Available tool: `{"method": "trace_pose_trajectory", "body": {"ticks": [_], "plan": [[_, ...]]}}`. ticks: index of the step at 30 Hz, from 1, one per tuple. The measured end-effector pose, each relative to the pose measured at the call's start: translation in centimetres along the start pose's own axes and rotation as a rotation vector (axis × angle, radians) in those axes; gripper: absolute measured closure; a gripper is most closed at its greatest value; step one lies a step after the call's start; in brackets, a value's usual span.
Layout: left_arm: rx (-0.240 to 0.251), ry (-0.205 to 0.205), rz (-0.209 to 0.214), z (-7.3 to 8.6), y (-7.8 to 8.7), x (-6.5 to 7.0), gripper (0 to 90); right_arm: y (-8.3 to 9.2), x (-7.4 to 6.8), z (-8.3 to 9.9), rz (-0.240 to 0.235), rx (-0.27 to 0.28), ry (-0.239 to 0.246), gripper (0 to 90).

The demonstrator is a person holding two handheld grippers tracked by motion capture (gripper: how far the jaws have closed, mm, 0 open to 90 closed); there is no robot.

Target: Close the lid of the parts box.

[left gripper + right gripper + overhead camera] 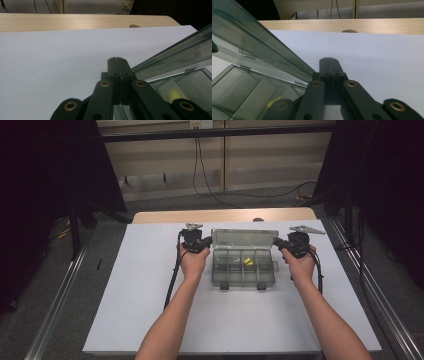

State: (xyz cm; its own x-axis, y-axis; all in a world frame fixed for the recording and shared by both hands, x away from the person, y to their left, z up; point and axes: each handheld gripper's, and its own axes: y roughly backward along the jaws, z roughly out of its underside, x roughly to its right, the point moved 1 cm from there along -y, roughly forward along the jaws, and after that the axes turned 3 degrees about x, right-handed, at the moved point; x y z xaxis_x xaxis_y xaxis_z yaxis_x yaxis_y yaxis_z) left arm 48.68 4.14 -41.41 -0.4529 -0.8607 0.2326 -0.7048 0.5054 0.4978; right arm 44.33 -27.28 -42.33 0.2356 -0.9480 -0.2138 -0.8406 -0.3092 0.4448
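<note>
The clear plastic box (243,265) sits mid-counter (150,310), lid up, between both claws. Left claw (117,59) and right claw (328,59) are together, empty. It looks light, stiff and slippery; best gripped by its side walls.

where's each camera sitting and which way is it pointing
High view: above the person's side, looking forward and down on the table; forearms, left gripper, right gripper flank the open compartment box.
Left gripper view: on the left gripper, shut jaws pointing across the table, box at right.
Right gripper view: on the right gripper, jaws shut, box at left.
Shared: both gripper views catch the box's raised lid and the yellow piece.
</note>
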Motion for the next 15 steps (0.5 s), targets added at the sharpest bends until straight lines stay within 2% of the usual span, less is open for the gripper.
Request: {"method": "trace_pose_trajectory", "body": {"ticks": [15], "plan": [[0.002, 0.006, -0.011, 0.37, 0.25, 0.21, 90.0, 0.38, -0.51, 0.44, 0.031, 0.009, -0.002, 90.0]]}}
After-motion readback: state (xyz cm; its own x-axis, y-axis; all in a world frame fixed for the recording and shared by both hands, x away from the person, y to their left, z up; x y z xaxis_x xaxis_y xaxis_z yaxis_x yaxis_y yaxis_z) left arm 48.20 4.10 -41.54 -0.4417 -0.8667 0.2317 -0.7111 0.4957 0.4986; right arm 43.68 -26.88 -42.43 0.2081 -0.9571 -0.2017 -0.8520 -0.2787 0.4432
